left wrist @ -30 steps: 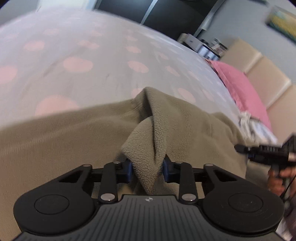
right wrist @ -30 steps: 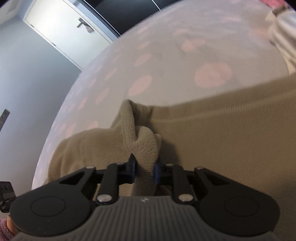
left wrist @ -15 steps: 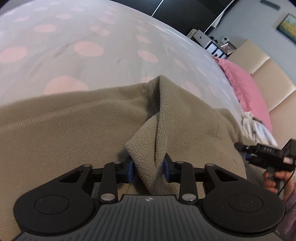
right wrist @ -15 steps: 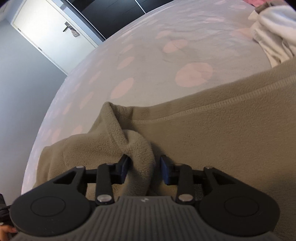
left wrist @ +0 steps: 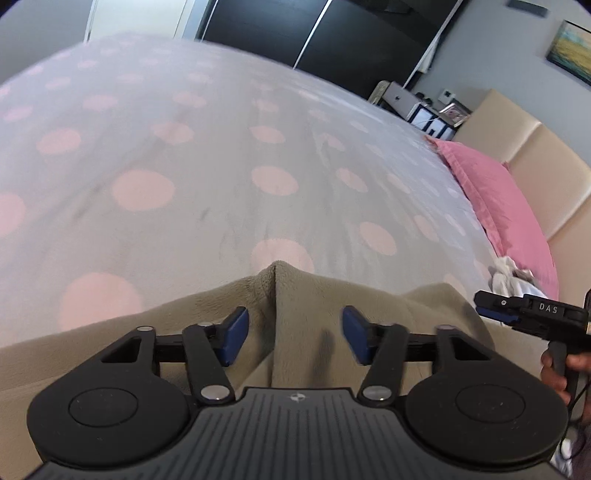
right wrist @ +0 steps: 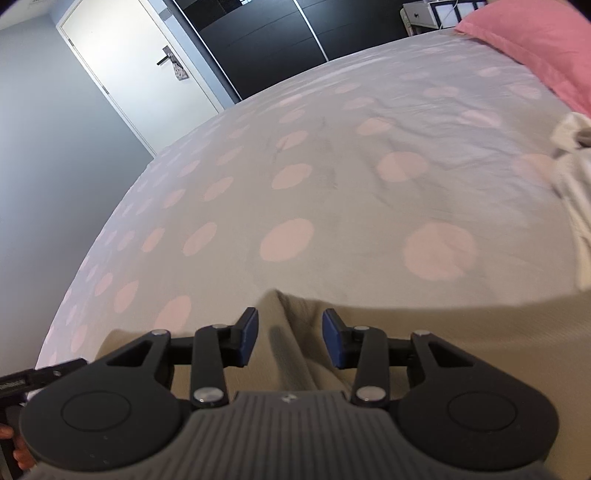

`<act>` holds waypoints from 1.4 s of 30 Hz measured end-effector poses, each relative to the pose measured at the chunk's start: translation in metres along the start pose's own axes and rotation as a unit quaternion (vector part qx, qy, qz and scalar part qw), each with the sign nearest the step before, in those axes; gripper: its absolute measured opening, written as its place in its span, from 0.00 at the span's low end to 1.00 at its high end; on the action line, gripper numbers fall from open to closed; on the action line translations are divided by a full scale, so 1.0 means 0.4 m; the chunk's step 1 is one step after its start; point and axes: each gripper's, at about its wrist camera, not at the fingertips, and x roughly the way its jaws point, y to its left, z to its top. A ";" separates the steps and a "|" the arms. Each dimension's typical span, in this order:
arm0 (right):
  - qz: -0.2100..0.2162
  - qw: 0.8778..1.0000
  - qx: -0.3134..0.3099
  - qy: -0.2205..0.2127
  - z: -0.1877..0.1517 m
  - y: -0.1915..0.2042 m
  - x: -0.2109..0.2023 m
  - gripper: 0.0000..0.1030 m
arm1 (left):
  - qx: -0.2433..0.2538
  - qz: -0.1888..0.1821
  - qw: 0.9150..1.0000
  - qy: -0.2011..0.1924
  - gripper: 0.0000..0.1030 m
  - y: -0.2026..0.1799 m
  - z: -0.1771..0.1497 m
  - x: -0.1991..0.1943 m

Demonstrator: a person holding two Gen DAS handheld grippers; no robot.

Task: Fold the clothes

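Note:
A tan fleece garment [left wrist: 314,295] lies on the bed, its folded edge pointing away from me; it also shows in the right wrist view [right wrist: 461,332]. My left gripper [left wrist: 291,338] is open above the garment, with a raised crease of fleece between its blue pads but not held. My right gripper [right wrist: 290,341] is open too, over another crease of the same garment. The right gripper also shows at the right edge of the left wrist view [left wrist: 532,315].
The bed sheet [left wrist: 221,166] is grey with pink dots. A pink pillow [left wrist: 498,199] lies by the beige headboard [left wrist: 546,155]. White clothes [right wrist: 576,177] lie bunched at the right. A white door [right wrist: 140,70] and dark wardrobe [right wrist: 266,33] stand beyond the bed.
Both grippers were shut on folds of the fleece; both have opened and let go. The garment has dropped flat and both grippers have lifted and pulled back.

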 end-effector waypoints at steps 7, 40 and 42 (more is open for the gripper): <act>0.013 1.000 0.013 -0.017 0.007 0.013 0.094 0.06 | -0.027 -0.019 0.999 -0.021 0.05 0.055 -0.010 0.047; -0.289 0.908 0.155 -0.261 -0.055 -0.563 -0.989 0.48 | 0.082 0.022 0.996 -0.034 0.26 -0.206 -0.171 -0.262; -0.284 0.893 0.209 -0.278 -0.076 -0.635 -1.058 0.51 | 0.083 0.021 0.996 -0.032 0.26 -0.213 -0.183 -0.276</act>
